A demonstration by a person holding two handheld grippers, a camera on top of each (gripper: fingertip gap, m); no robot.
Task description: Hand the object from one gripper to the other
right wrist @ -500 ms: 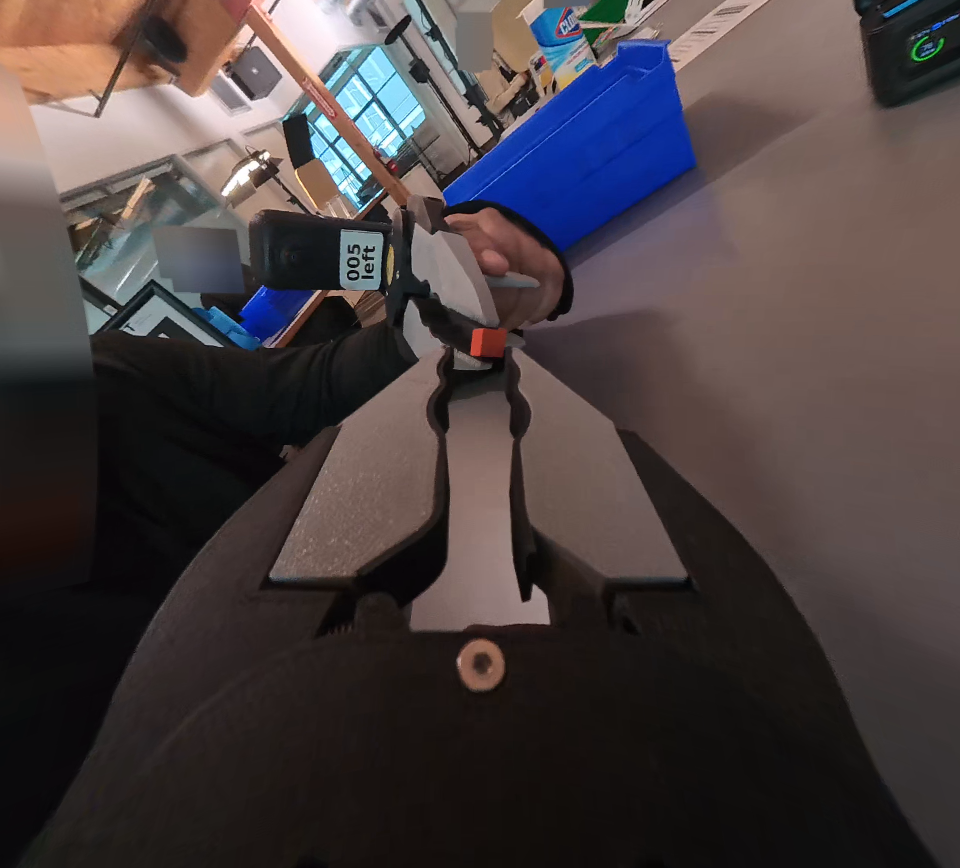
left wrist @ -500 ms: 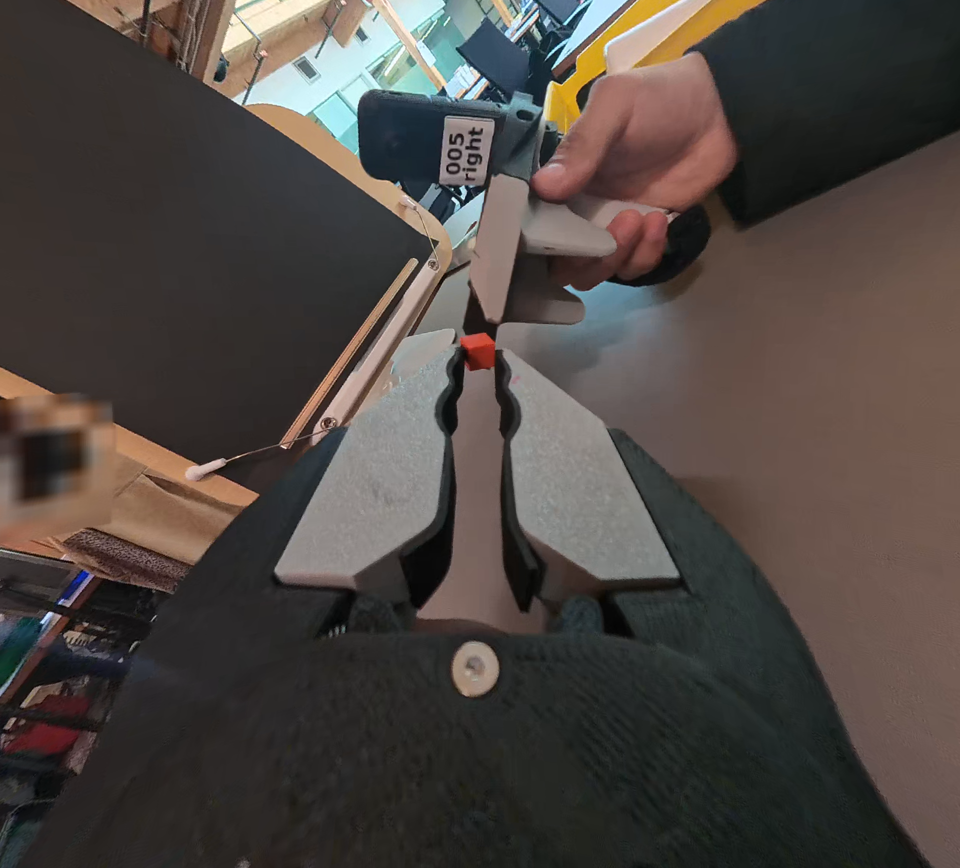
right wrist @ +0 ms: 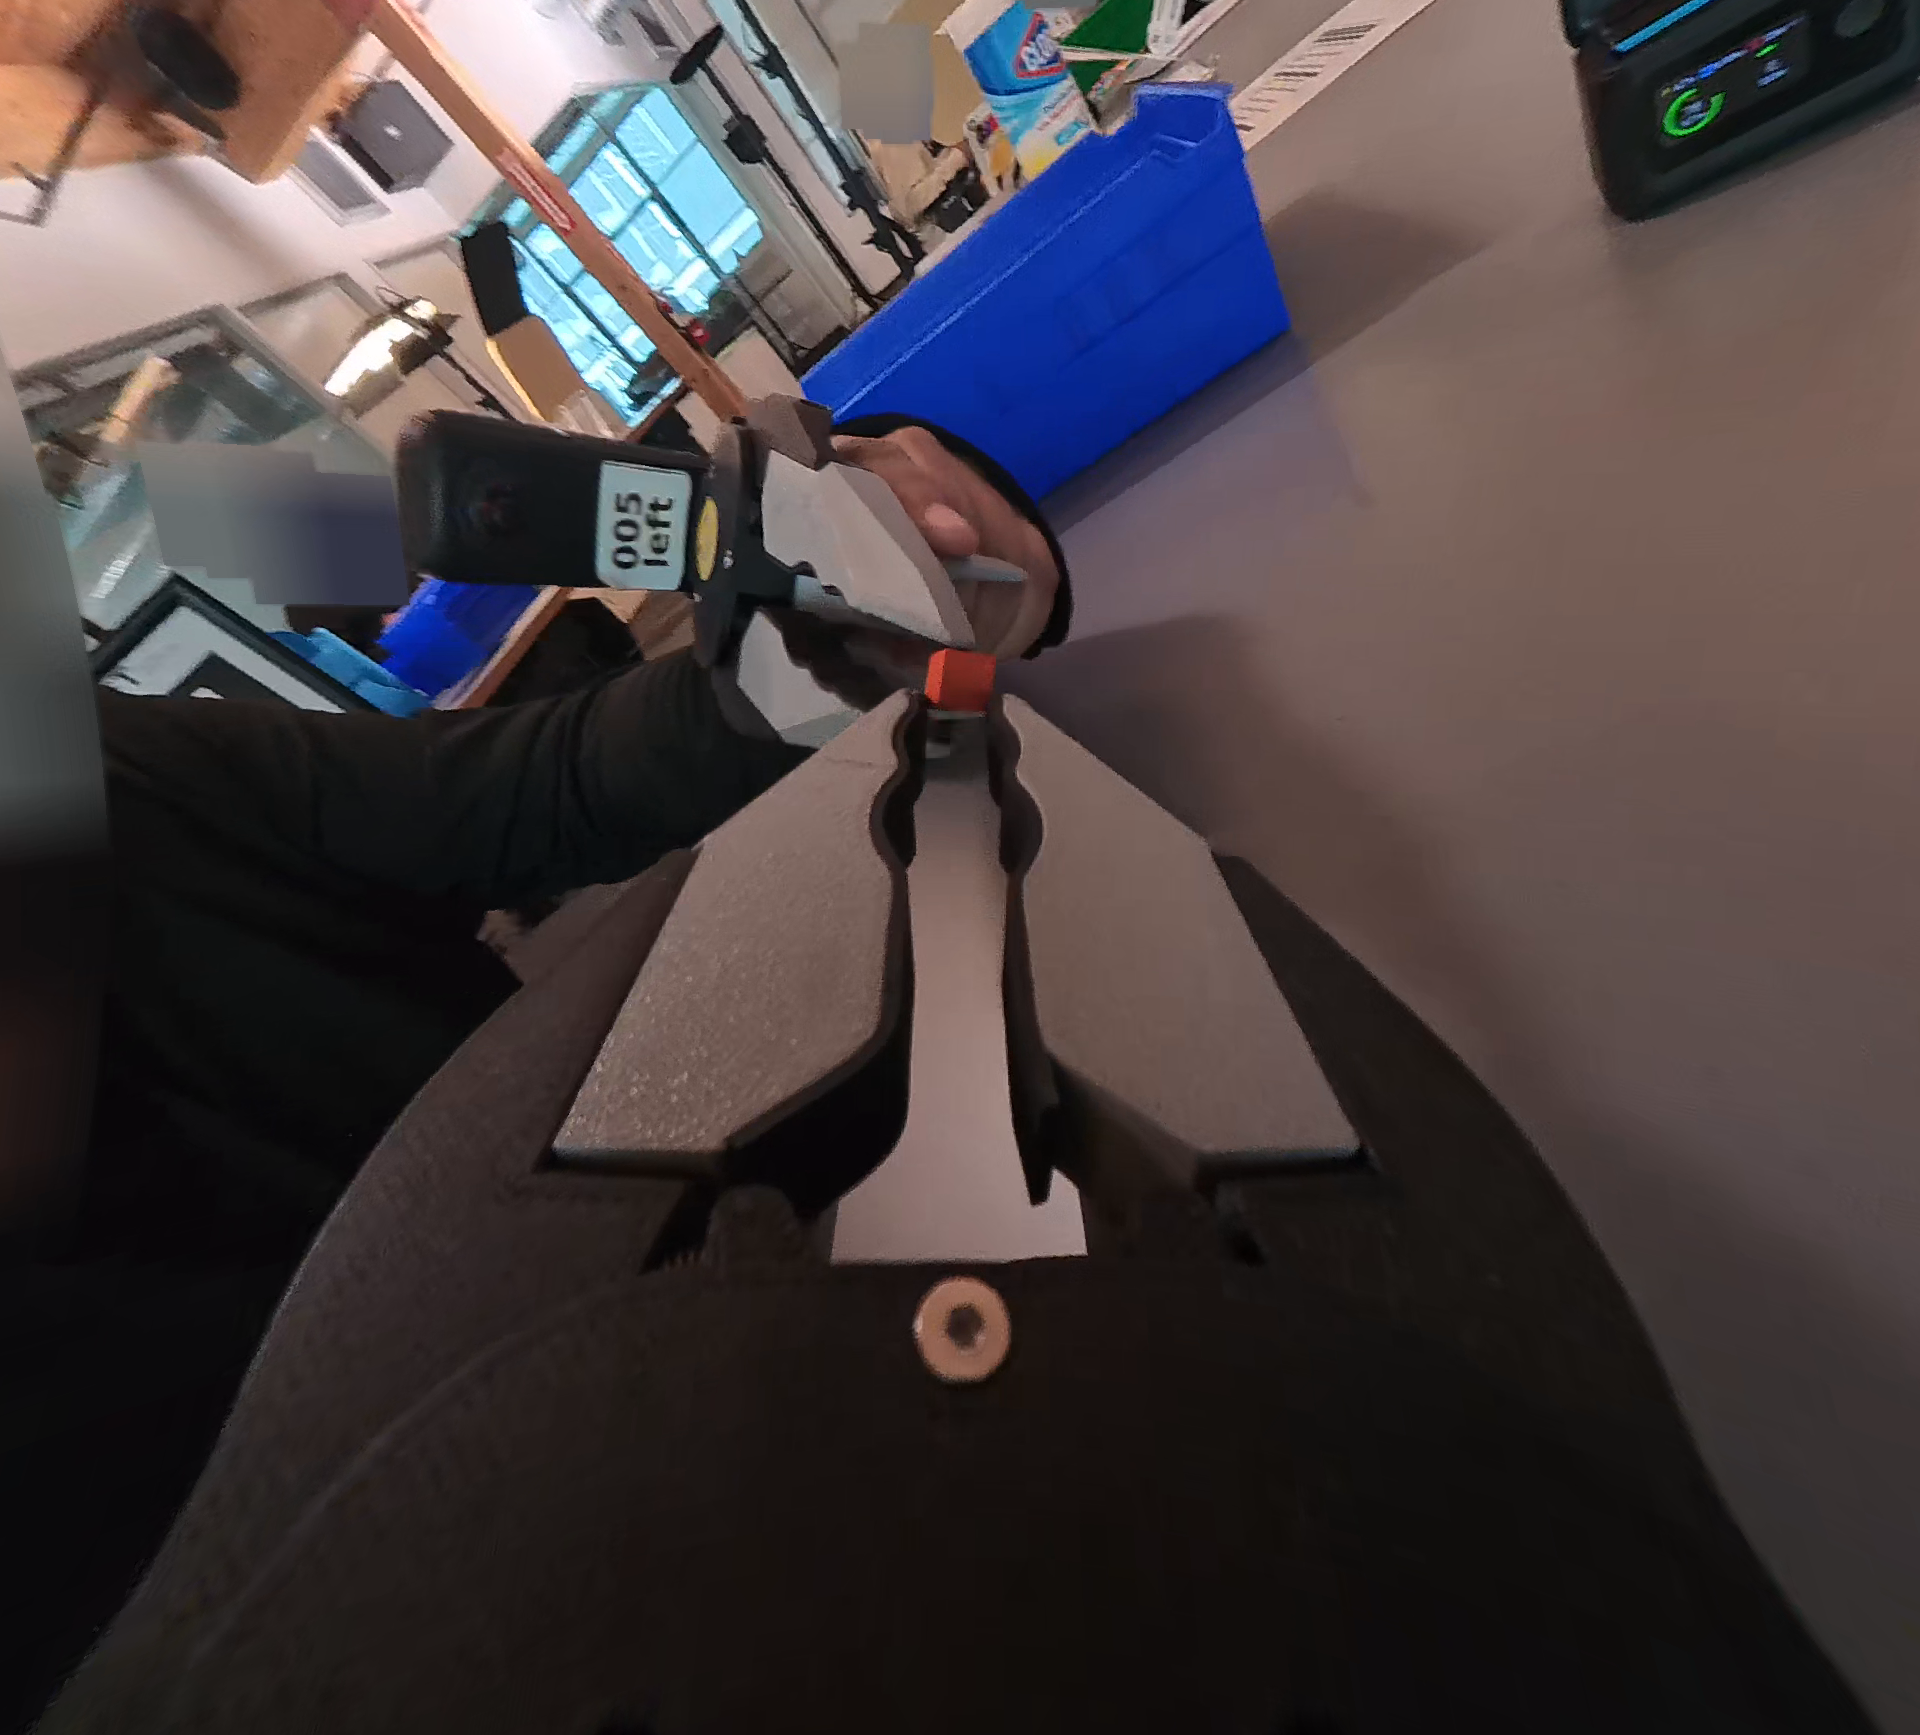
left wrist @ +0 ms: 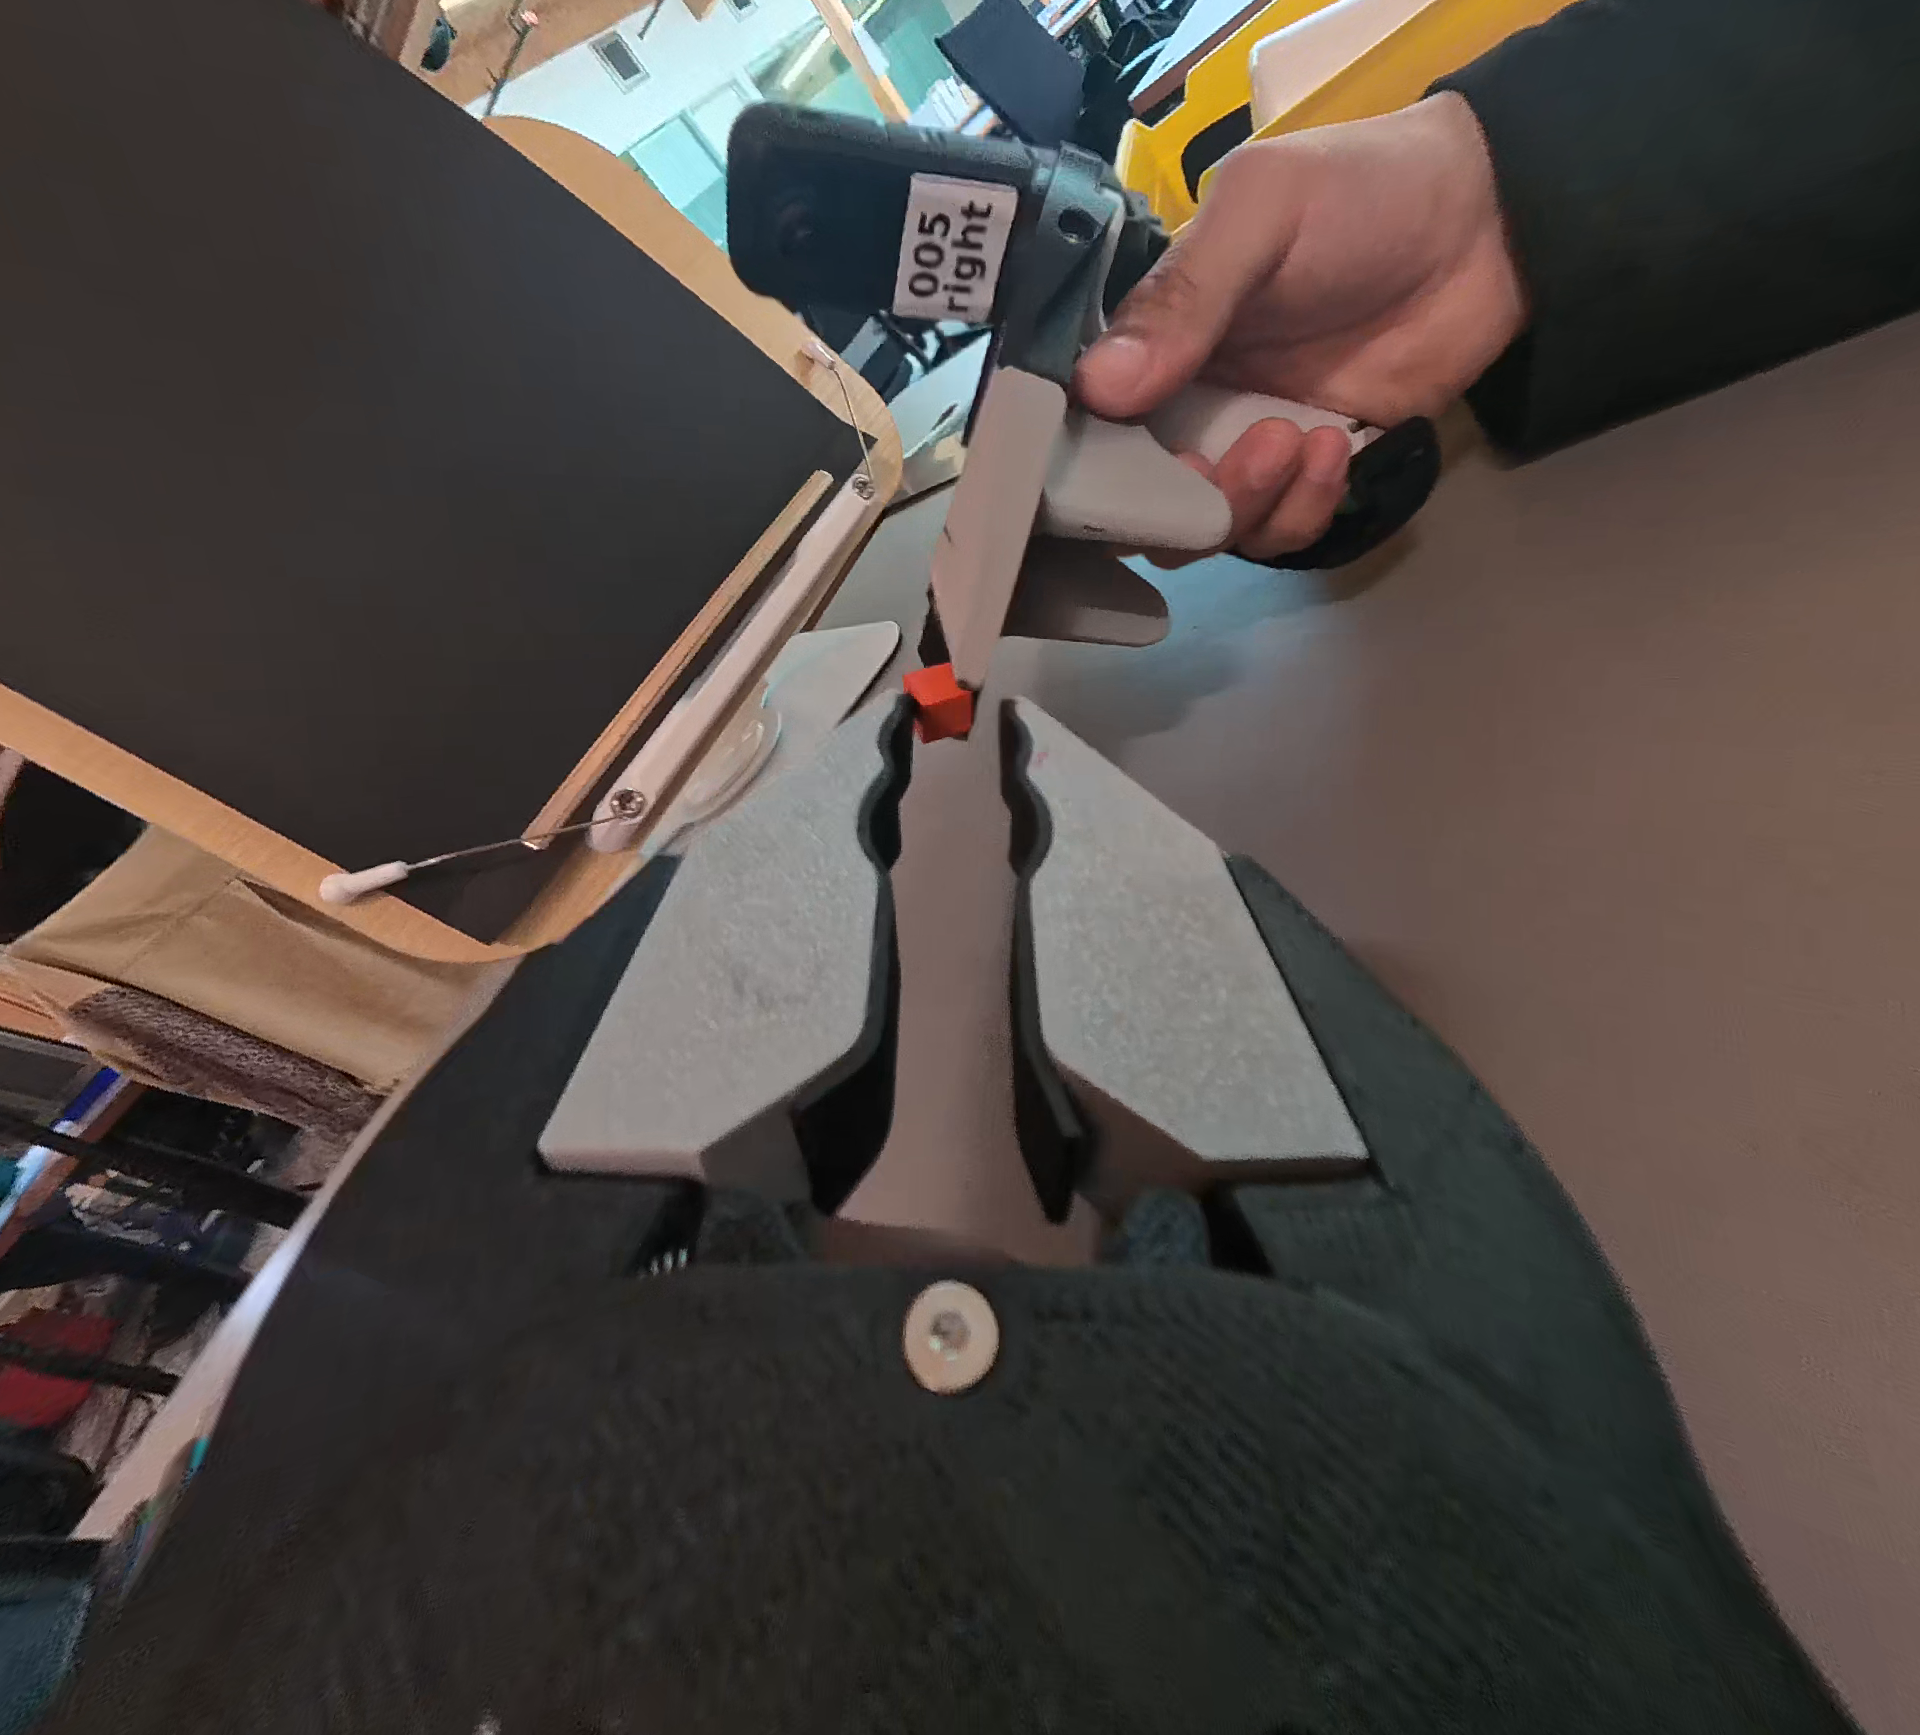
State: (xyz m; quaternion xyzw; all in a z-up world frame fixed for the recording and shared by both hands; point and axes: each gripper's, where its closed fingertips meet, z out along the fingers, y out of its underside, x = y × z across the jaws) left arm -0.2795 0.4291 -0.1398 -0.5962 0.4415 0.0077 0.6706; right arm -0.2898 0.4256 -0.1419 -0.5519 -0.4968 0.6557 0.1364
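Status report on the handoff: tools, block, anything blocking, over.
Left tool open, gap beside the red block. Right tool looks shut on the block, tip to tip with left. Block held above the grey table. Nothing in the way.

A blue bin (right wrist: 1060, 324) stands on the grey table (right wrist: 1558, 646), with a dark device with a lit screen (right wrist: 1745, 23) well apart from it and a paper sheet (right wrist: 1351, 38) beyond. In the left wrist view a black board with a wooden edge (left wrist: 364, 438) leans beside the table, and a yellow object (left wrist: 1351, 54) lies farther back.
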